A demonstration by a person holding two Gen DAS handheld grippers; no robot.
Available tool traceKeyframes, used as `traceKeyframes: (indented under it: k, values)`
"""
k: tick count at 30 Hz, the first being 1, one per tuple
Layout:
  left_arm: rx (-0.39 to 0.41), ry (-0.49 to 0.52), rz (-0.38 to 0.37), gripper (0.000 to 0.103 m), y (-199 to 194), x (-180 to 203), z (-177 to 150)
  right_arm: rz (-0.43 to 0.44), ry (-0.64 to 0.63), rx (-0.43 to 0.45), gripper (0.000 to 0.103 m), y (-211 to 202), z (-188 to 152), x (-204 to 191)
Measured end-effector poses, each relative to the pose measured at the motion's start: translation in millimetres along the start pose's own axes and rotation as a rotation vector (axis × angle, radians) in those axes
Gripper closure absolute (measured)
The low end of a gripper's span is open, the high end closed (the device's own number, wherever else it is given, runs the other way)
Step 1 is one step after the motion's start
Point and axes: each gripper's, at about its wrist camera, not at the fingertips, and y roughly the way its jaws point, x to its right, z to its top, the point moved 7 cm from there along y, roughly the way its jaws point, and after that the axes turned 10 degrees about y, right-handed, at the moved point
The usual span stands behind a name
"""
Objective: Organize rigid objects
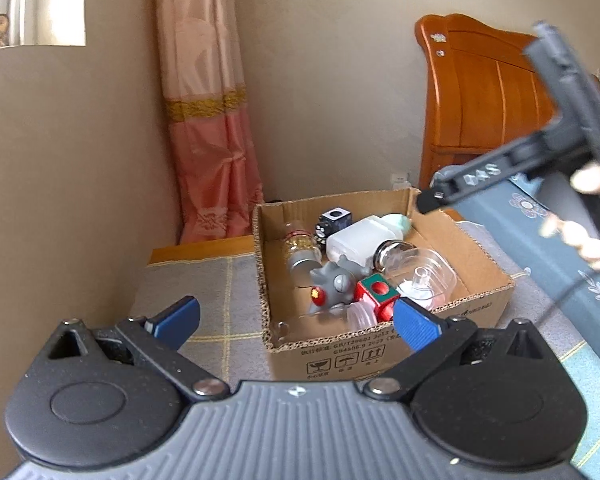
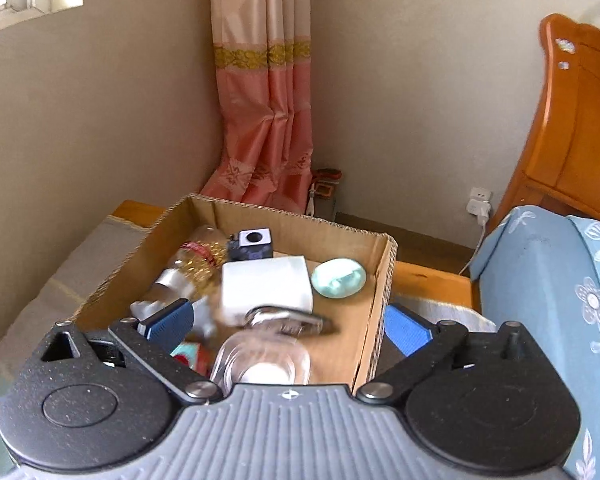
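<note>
Both of your grippers stand wide apart with nothing between them: the left gripper (image 1: 296, 320) near the cardboard box (image 1: 384, 350), the right gripper (image 2: 288, 326) above it.

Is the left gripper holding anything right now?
No, the left gripper stands wide open in front of the cardboard box, with nothing pressed between its blue pads.

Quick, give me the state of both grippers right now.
Left gripper: open, fingers spread wide, holding nothing.
Right gripper: open, fingers wide apart above the cardboard box, holding nothing.
</note>
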Motion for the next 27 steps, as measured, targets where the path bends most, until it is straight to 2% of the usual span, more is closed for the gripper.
traceKeyframes:
  k: [4, 8, 11, 15, 18, 27]
  values:
    - [-0.020, -0.024, 0.026, 0.001, -10, 0, -6, -0.039, 0.020, 0.050, 0.000, -37, -23, -6]
    - [-0.072, -0.084, 0.006, 0.001, -18, 3, -15, -0.118, 0.049, 0.089, 0.000, -70, -52, -7]
    - [-0.090, -0.112, 0.017, 0.001, -24, 7, -22, -0.144, 0.093, 0.093, 0.000, -88, -75, -9]
    - [-0.113, -0.096, 0.058, 0.001, -36, 16, -30, -0.167, 0.197, 0.089, 0.000, -107, -108, -10]
    - [-0.140, -0.093, 0.053, 0.001, -45, 23, -35, -0.179, 0.217, 0.075, 0.000, -117, -128, -16]
    - [-0.150, -0.077, 0.069, 0.001, -78, 31, -27, -0.204, 0.192, 0.076, 0.000, -146, -144, -32]
